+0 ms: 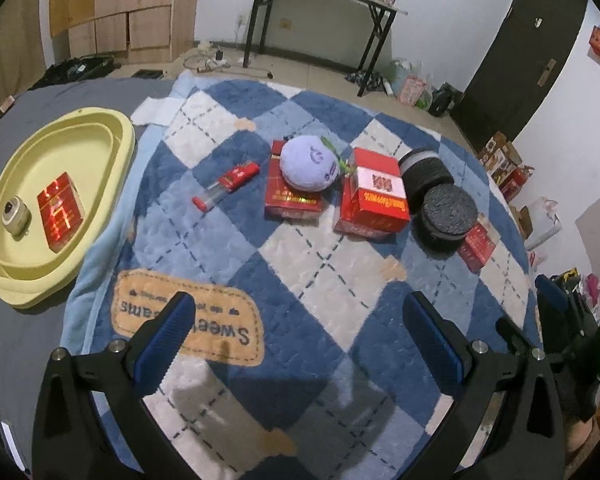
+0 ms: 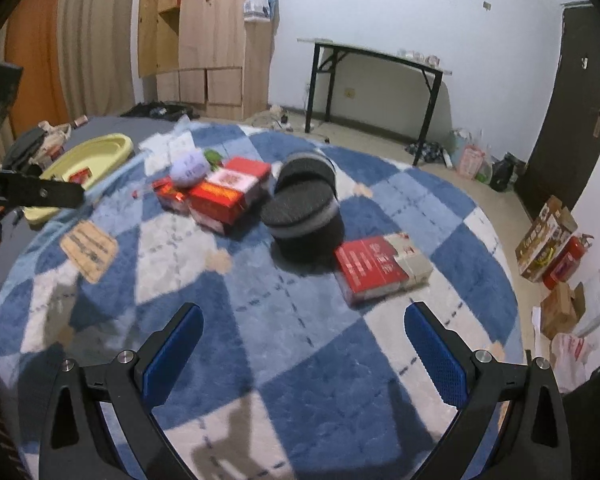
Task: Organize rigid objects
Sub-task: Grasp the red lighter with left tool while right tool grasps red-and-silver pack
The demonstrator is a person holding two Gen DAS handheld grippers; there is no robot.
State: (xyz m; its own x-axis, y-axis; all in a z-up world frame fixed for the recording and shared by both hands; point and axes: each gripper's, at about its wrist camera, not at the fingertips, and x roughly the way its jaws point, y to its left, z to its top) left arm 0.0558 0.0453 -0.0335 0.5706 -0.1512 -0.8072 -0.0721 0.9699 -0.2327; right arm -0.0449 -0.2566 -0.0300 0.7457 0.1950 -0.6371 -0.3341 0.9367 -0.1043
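Big blue checked blanket [image 1: 300, 264] carries everything. The yellow tray [image 1: 120, 148] at its left edge already holds a red box [image 1: 60, 210] and a small round gadget [image 1: 16, 216]. Clustered mid-blanket: stacked red boxes [image 1: 374, 200], black discs [image 1: 446, 212], purple plush [image 1: 308, 164], a lighter [image 1: 240, 174]. Left claw [image 1: 300, 344] and right claw [image 2: 304, 352] both gape wide, empty. Looks between picks; next, probably reach for the nearest red box [image 2: 380, 268].

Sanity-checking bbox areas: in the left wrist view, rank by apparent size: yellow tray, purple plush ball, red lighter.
1. yellow tray, by far the largest.
2. purple plush ball.
3. red lighter, smallest.
The tray also sits nearer the camera, which inflates it somewhat.
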